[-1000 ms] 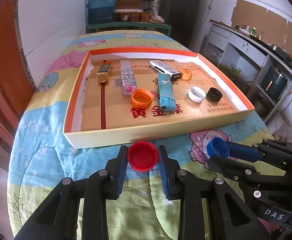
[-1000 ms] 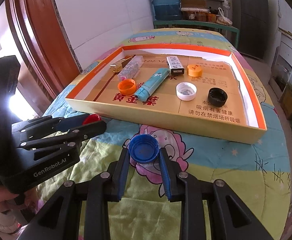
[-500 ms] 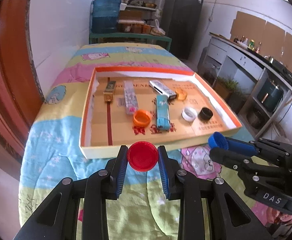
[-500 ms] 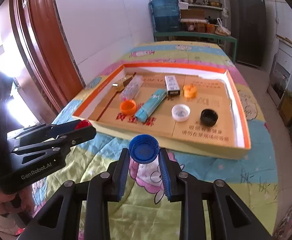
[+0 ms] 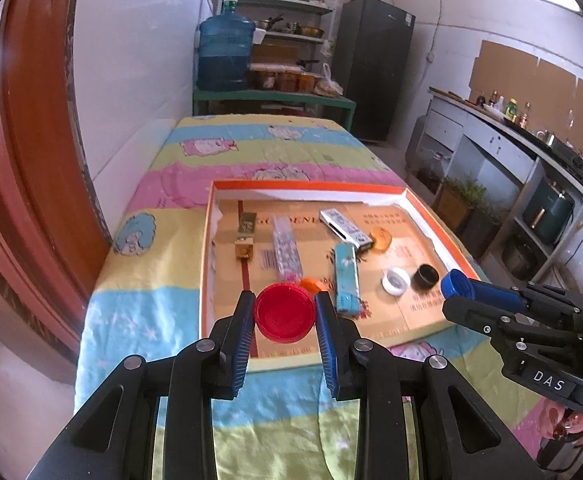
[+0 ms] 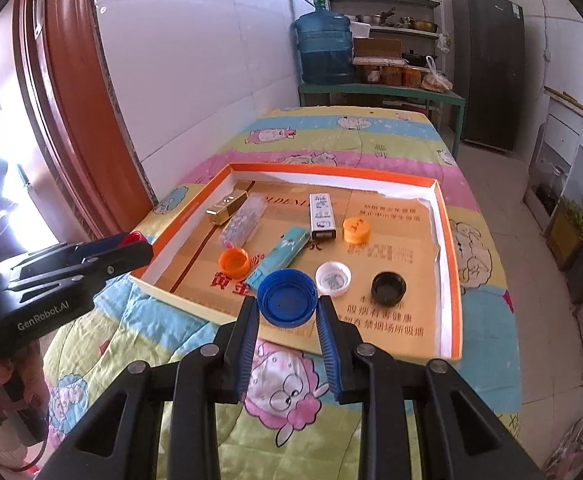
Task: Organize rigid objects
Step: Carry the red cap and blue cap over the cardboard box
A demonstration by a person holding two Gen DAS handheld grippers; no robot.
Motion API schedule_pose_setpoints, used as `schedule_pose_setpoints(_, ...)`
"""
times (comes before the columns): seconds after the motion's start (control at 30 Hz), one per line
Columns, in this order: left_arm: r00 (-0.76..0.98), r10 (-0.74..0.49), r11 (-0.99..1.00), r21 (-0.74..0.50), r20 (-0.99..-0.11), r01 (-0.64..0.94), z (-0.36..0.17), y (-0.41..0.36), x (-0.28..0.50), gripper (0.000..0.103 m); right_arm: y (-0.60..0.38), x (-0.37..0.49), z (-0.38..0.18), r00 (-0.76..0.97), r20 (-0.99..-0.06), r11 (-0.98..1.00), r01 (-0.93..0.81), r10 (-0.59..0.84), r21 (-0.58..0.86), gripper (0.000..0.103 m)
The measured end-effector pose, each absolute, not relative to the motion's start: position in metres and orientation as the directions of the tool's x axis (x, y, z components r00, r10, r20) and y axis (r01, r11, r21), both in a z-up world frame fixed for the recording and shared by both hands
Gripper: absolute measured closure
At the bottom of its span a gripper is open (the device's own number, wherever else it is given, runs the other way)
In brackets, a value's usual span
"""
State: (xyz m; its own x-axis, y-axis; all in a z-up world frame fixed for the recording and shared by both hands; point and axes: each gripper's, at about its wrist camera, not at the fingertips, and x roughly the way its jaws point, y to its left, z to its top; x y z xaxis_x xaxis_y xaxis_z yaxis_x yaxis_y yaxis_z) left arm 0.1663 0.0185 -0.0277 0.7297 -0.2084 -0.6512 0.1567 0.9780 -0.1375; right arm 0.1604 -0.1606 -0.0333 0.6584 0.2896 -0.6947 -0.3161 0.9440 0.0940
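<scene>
My left gripper (image 5: 285,316) is shut on a red bottle cap (image 5: 285,311) and holds it in the air above the near edge of the orange-rimmed cardboard tray (image 5: 307,185). My right gripper (image 6: 287,306) is shut on a blue bottle cap (image 6: 287,298), raised over the tray's near side (image 6: 449,264). In the tray lie an orange cap (image 6: 234,261), a white cap (image 6: 333,277), a black cap (image 6: 388,288), an orange lid (image 6: 356,230), a teal box (image 6: 281,254), a white box (image 6: 321,215), a clear case (image 6: 241,220) and a gold box (image 6: 227,207).
The tray sits on a table with a cartoon-print cloth (image 6: 355,136). A red wooden door frame (image 5: 23,128) stands at the left. A water jug (image 5: 225,54) and shelves are behind the table, a counter (image 5: 507,136) at the right.
Both grippers have risen well above the cloth with their caps and moved toward the tray. The tray now looks smaller and farther below.
</scene>
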Motion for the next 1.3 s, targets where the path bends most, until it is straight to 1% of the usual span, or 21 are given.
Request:
schedule_pose_setpoints(0.23, 0.728, -0.200, 0.980, -0.147, -0.655, 0.136, -0.026, 0.023, 0.181, 0.072, -0.156, 0.178, -0.035, 0.650, -0.707, 0.942, -0.329, 0.278, 0.068, 0.073)
schedule_pose_setpoints(0.5, 0.708, -0.188, 0.982, -0.154, -0.681, 0.112, -0.038, 0.025, 0.202, 0.072, -0.150, 0.205, -0.054, 0.582, -0.762, 0.933, -0.352, 0.284, 0.079, 0.073)
schedule_pose_setpoints(0.73, 0.667, -0.167, 0.986, -0.137, -0.726, 0.098, -0.058, 0.024, 0.220, 0.072, -0.145, 0.218, -0.067, 0.543, -0.790, 0.929, -0.359, 0.285, 0.089, 0.073)
schedule_pose_setpoints(1.0, 0.619, -0.139, 0.990, -0.088, -0.773, 0.112, -0.075, 0.015, 0.238, 0.072, -0.141, 0.225, -0.078, 0.513, -0.814, 0.928, -0.365, 0.272, 0.080, 0.073)
schedule_pose_setpoints(1.3, 0.589, -0.133, 0.990, -0.074, -0.797, 0.124, -0.089, 0.009, 0.249, 0.072, -0.141, 0.230, -0.084, 0.496, -0.829, 0.929, -0.363, 0.259, 0.073, 0.073)
